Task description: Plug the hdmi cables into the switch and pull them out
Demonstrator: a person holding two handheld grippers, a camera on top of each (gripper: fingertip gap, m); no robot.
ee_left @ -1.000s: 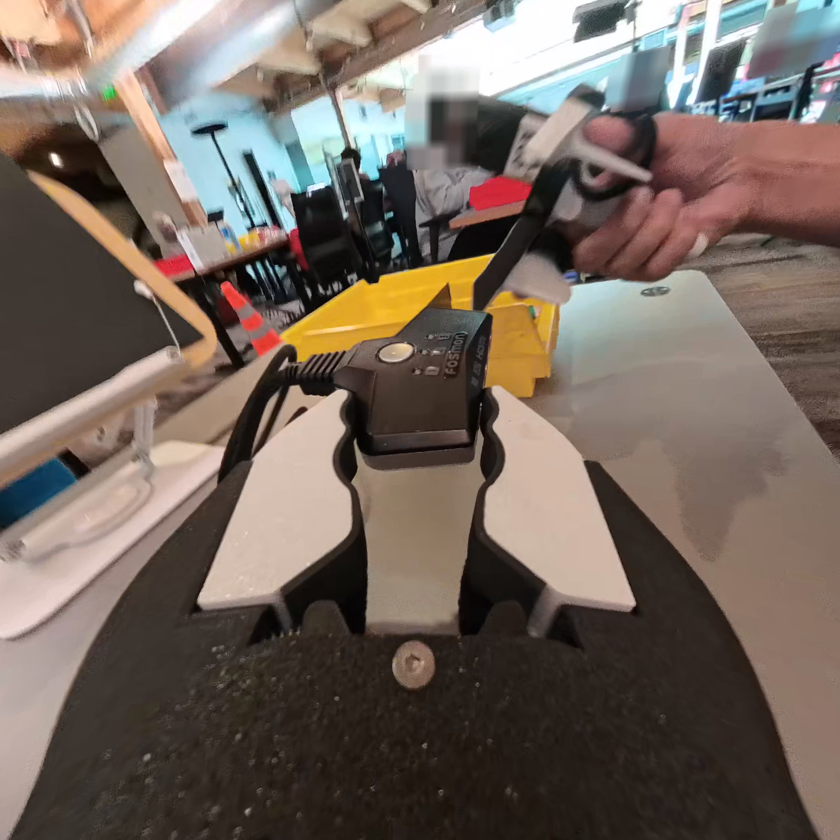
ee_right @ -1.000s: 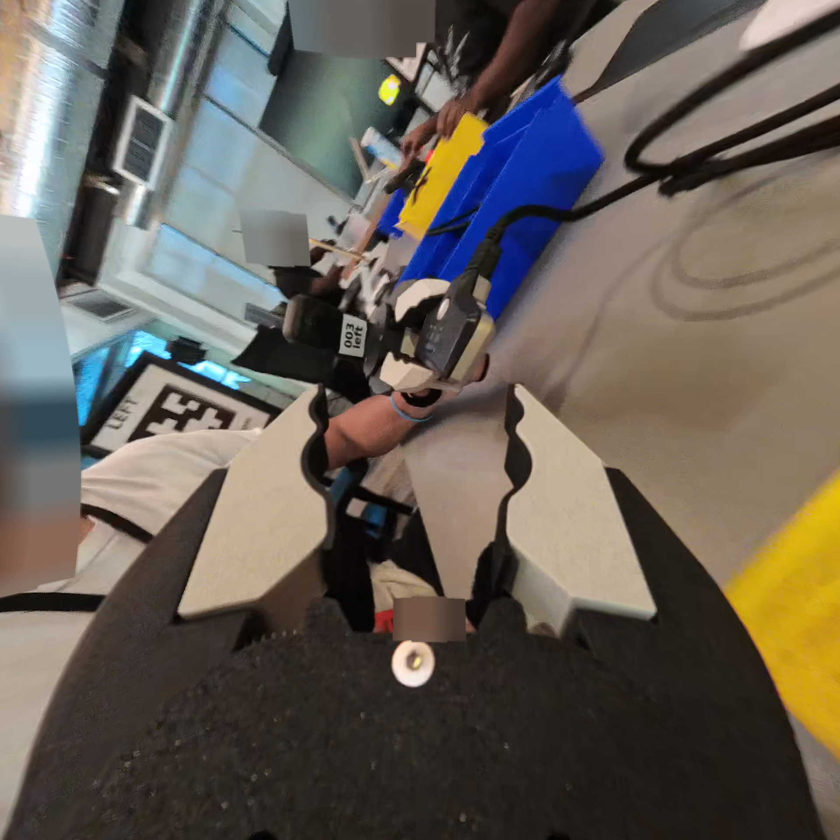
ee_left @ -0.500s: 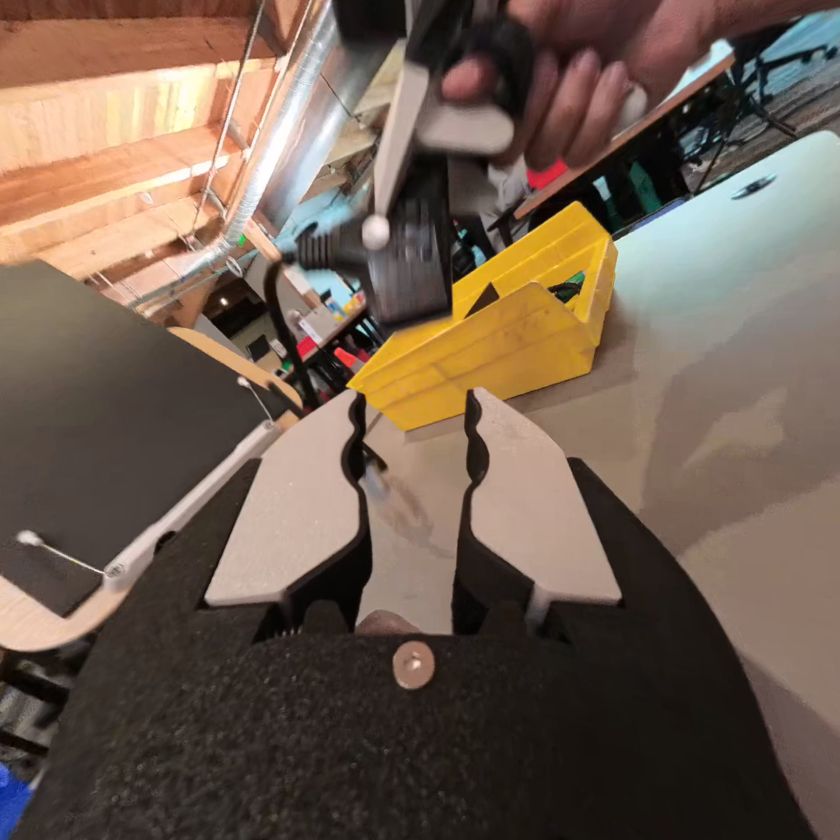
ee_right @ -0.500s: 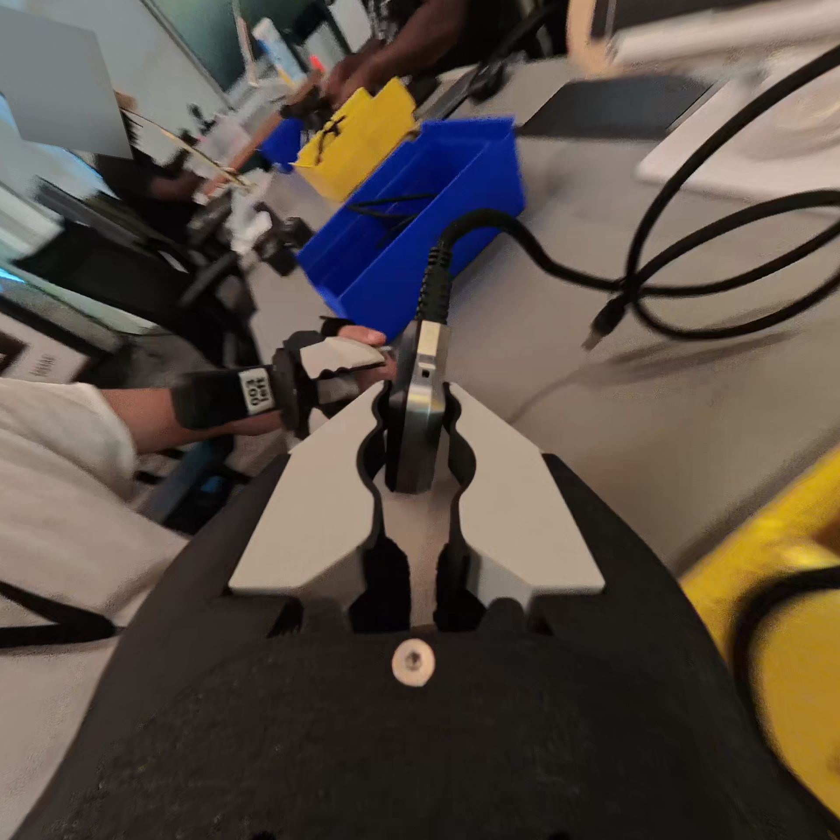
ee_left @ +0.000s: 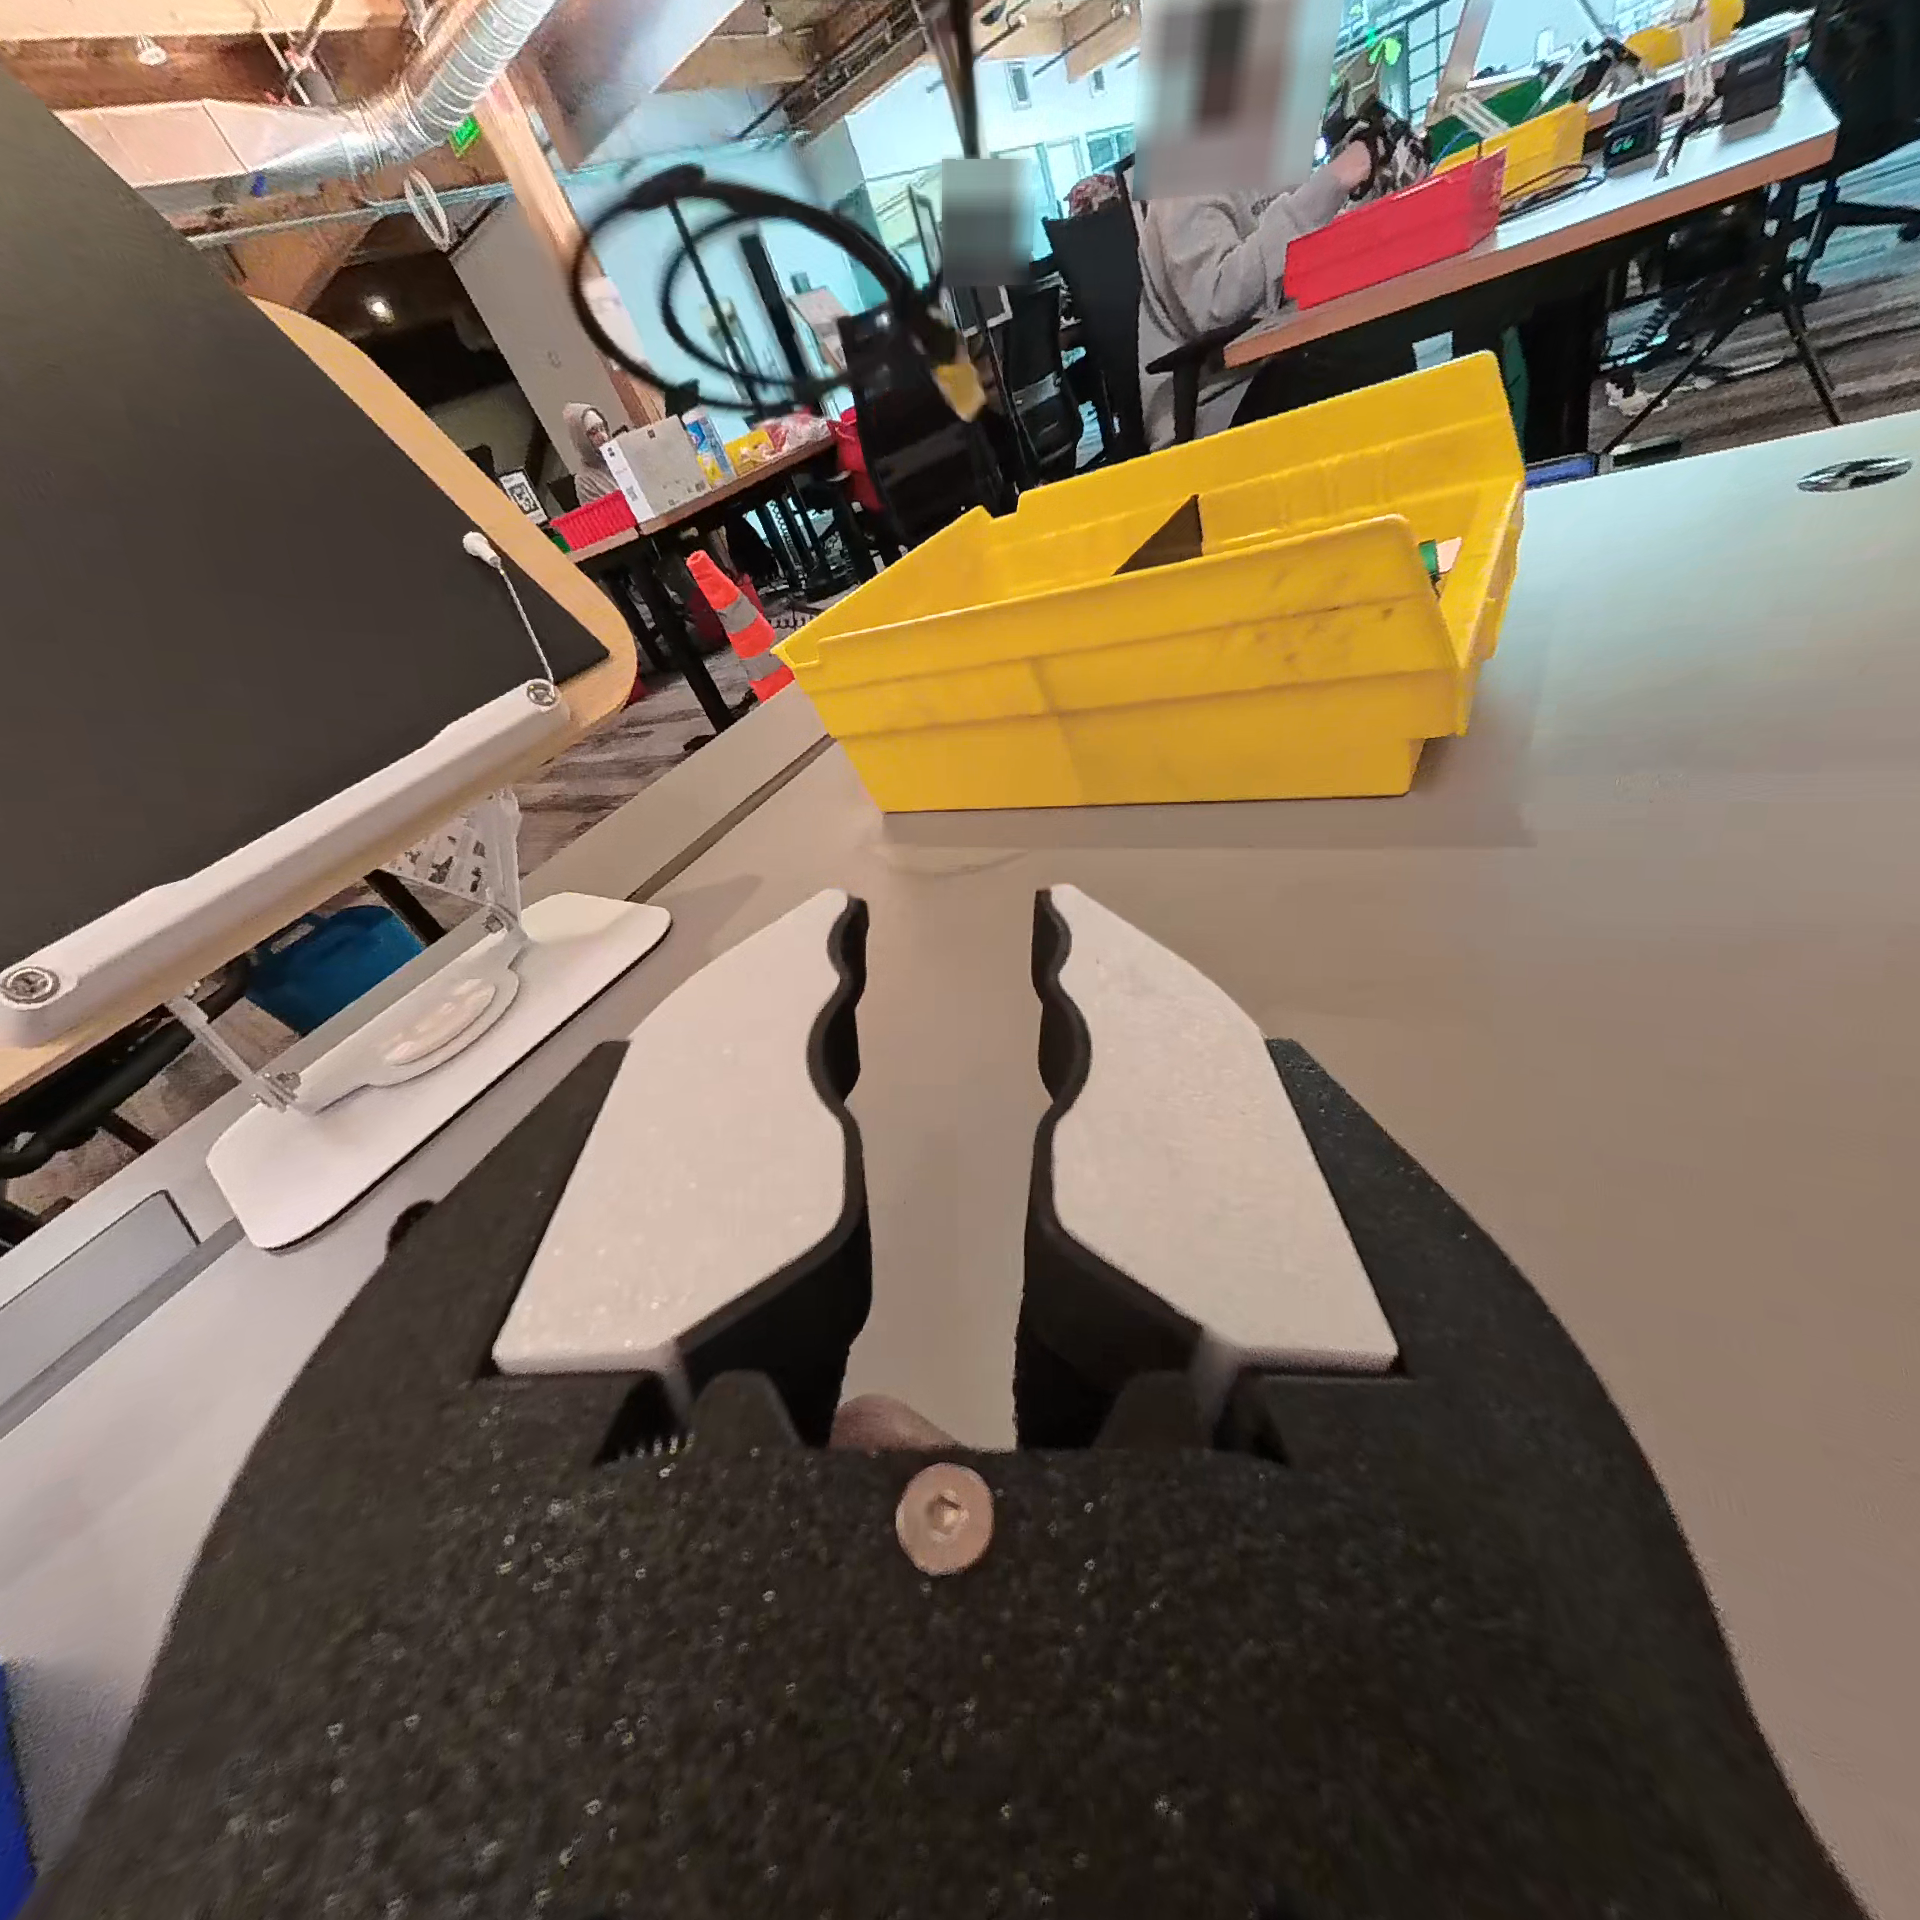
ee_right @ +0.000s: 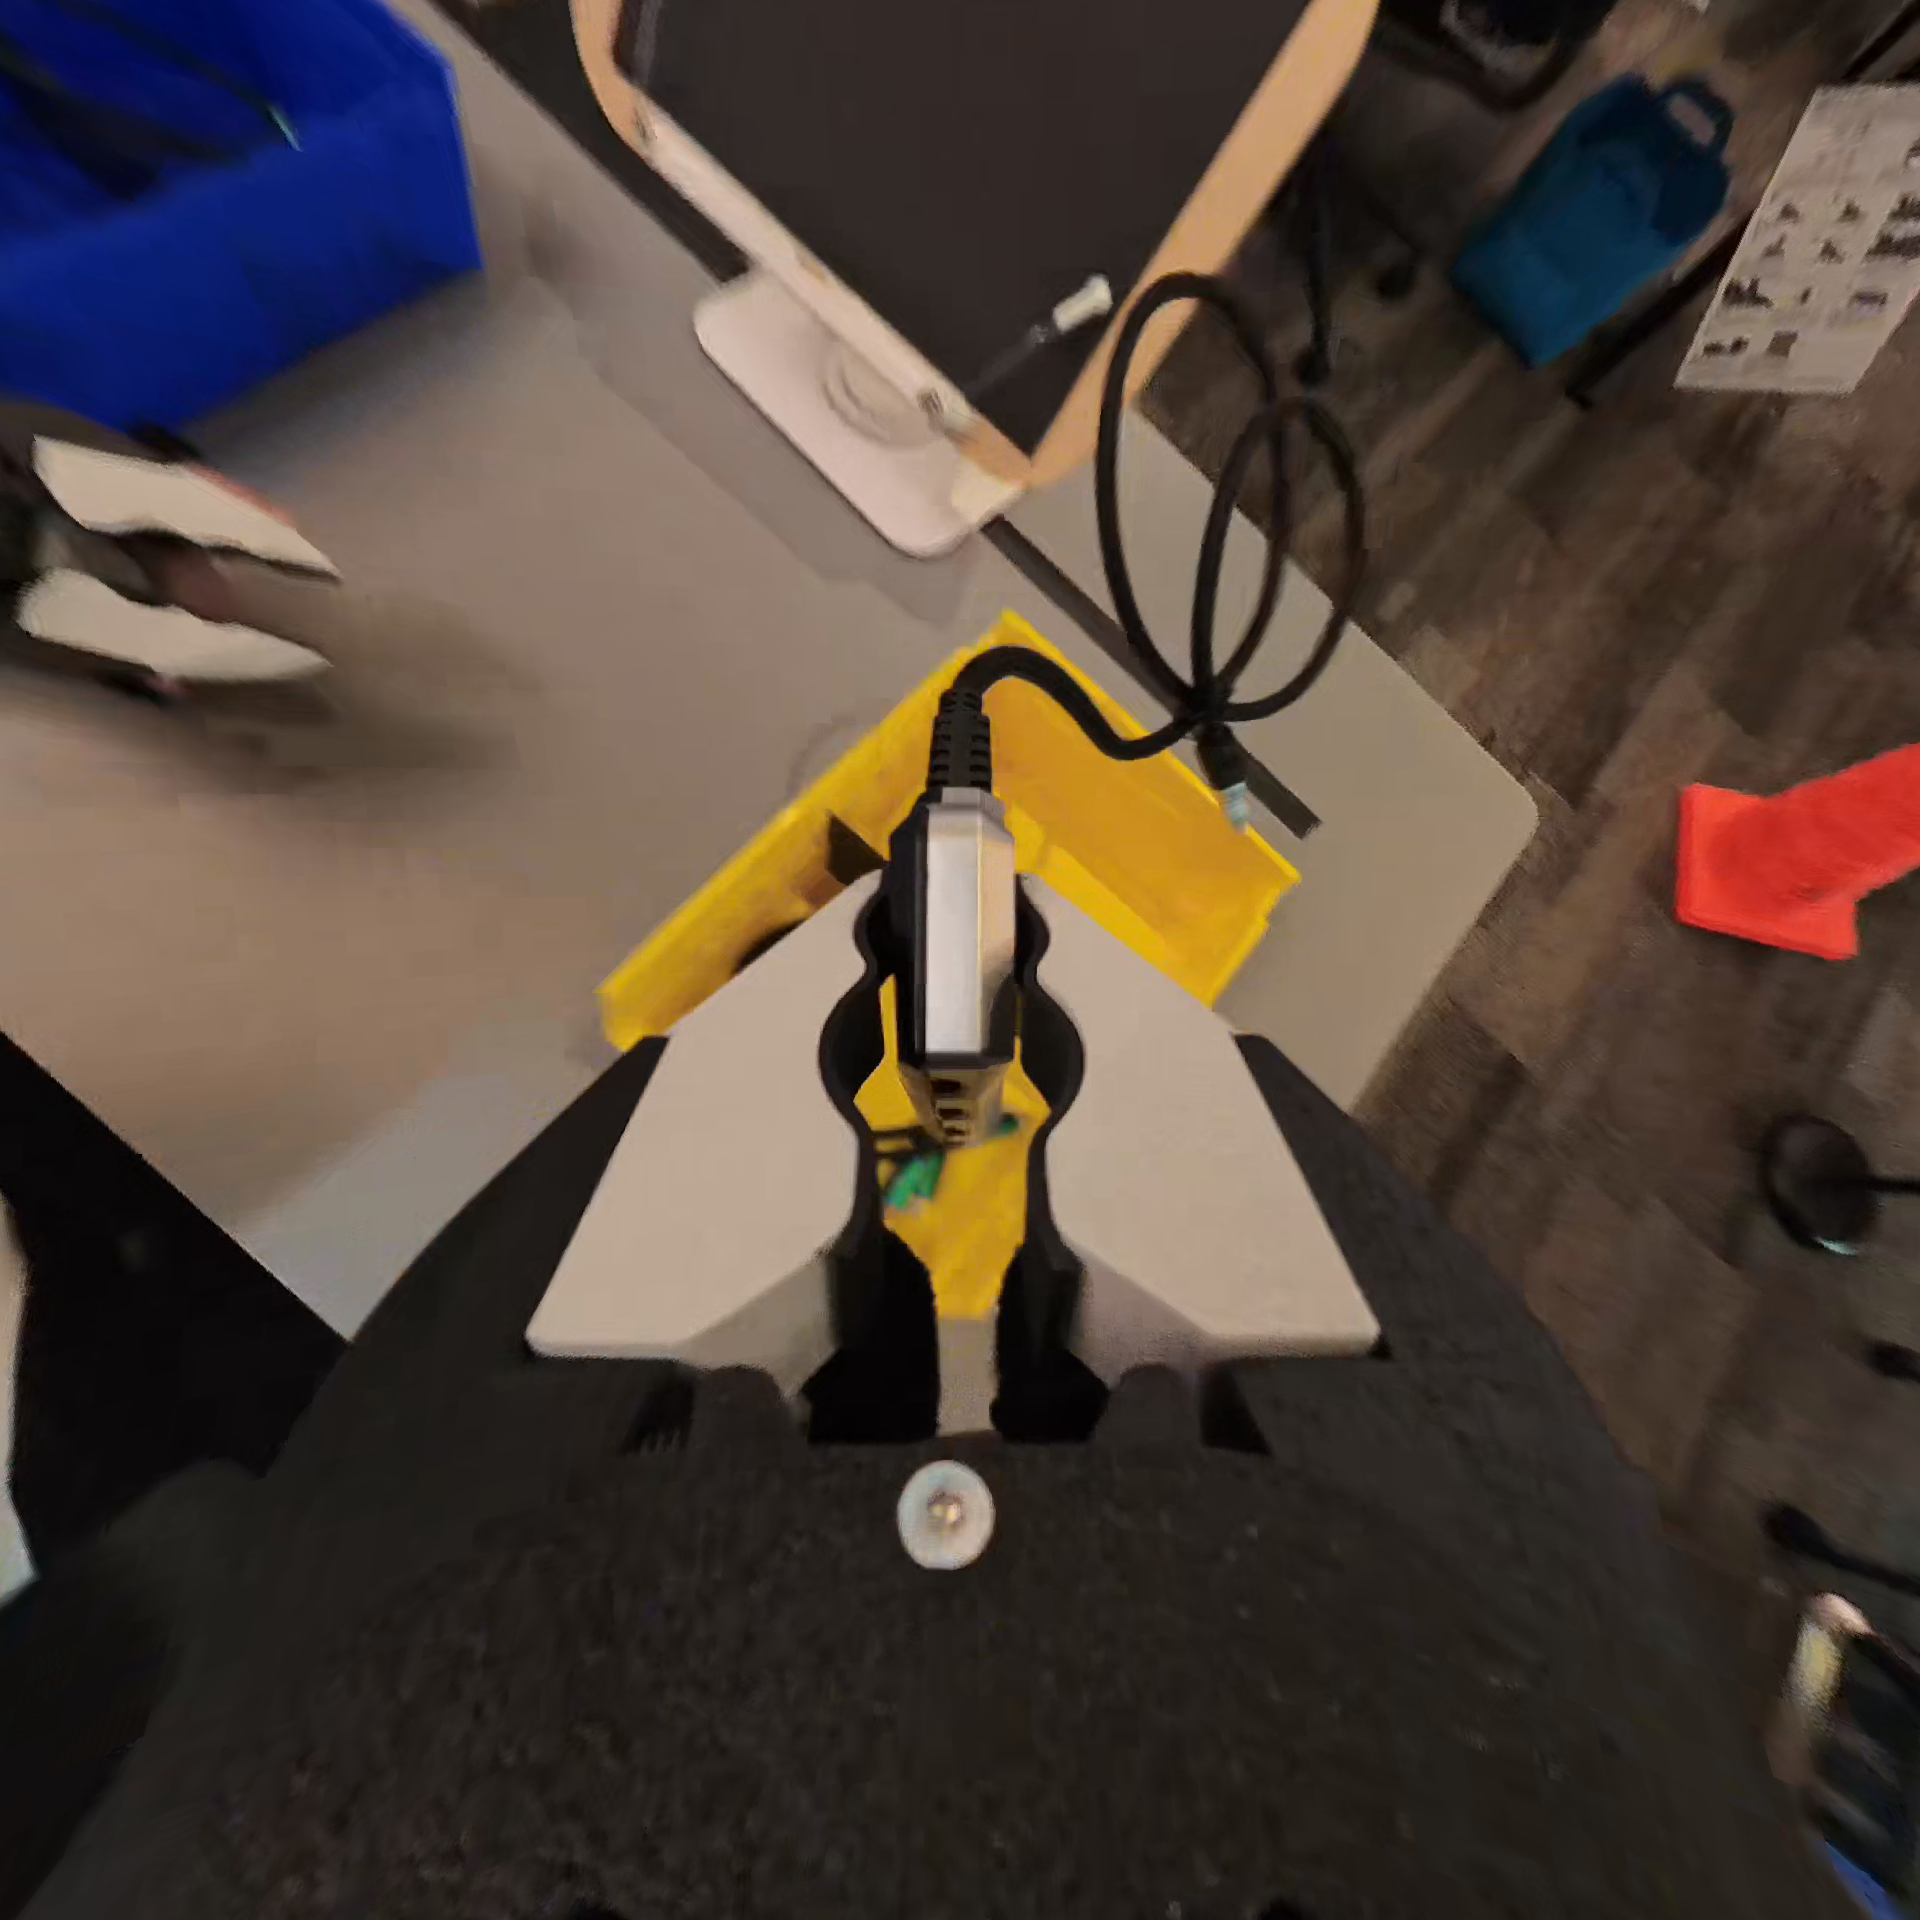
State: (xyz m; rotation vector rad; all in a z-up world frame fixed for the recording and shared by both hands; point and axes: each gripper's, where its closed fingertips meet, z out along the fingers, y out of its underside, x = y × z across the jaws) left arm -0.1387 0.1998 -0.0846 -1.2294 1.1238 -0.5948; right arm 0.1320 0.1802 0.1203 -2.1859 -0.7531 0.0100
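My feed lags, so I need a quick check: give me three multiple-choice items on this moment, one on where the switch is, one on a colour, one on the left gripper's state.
1. Where is the switch?
A. Flat on the table
B. Between the right gripper's fingers, above the bin
C. In the left gripper

2. What colour is the bin ahead of the left gripper?
A. Yellow
B. Green
C. White

3. What state is the left gripper in?
A. Shut on a cable
B. Shut on the switch
C. Open, holding nothing

Answers: 1 B, the right wrist view shows the fingers clamped on the switch with the bin below it. 2 A, the bin's walls are yellow in both views. 3 C, only bare table shows through the gap between its fingers.
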